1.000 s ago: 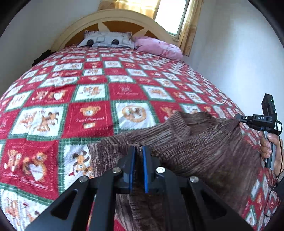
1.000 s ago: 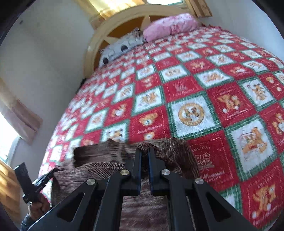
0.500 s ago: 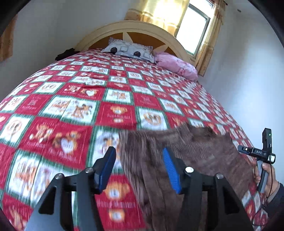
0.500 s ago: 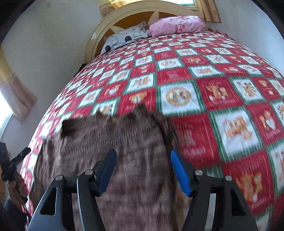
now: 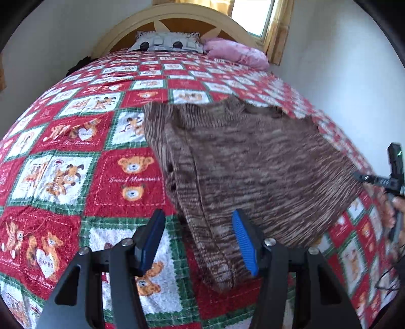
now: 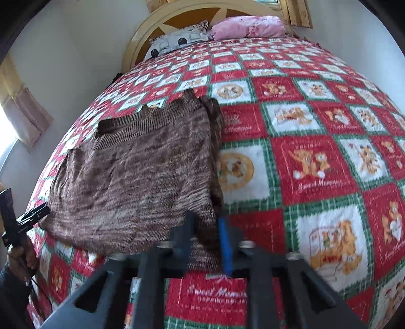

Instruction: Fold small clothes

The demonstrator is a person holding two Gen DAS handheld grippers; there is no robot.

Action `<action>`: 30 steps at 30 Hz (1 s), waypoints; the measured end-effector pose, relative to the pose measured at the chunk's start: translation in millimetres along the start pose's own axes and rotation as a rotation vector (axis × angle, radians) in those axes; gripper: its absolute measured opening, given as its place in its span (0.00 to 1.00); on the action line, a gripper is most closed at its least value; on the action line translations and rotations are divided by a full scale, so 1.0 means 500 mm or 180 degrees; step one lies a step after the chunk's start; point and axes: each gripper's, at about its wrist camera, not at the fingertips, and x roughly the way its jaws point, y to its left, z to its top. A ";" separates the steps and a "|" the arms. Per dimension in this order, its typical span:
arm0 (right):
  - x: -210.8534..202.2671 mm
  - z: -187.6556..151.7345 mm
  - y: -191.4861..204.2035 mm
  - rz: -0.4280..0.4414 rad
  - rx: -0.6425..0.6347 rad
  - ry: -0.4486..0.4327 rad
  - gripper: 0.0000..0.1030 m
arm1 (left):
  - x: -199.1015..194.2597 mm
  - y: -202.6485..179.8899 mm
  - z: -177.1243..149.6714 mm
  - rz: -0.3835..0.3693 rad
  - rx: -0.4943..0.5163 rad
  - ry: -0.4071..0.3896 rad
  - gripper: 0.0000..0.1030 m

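A brown knit sweater lies spread on the bed, collar toward the headboard. My left gripper stands open over the sweater's near left edge; a folded strip of knit lies between its blue pads without being pressed. In the right wrist view the sweater fills the left half. My right gripper is closing on the sweater's near right corner, and the knit fills the narrow gap between its fingers. Each view shows the other gripper, held in a hand, at the frame's edge.
A red, green and white teddy-bear quilt covers the whole bed. A grey pillow and a pink pillow lie against the curved headboard. White walls stand close on both sides, and a window with curtains is behind the headboard.
Both grippers were shut on the sweater's far edge, then opened and drew back toward its near end. The right one has narrowed again on the near corner. The sweater now lies flatter.
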 end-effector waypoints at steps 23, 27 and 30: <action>-0.097 -0.014 0.073 -0.0279 -0.0337 -0.0545 0.38 | -0.018 0.032 -0.027 0.0030 -0.0178 -0.0098 0.72; -0.061 0.000 0.135 -0.0054 -0.0641 -0.0381 0.43 | -0.011 0.033 -0.029 0.0127 -0.0191 0.0009 0.73; 0.001 -0.009 0.135 -0.0162 -0.0627 -0.0082 0.43 | -0.006 0.022 -0.037 0.0257 -0.0098 0.0101 0.74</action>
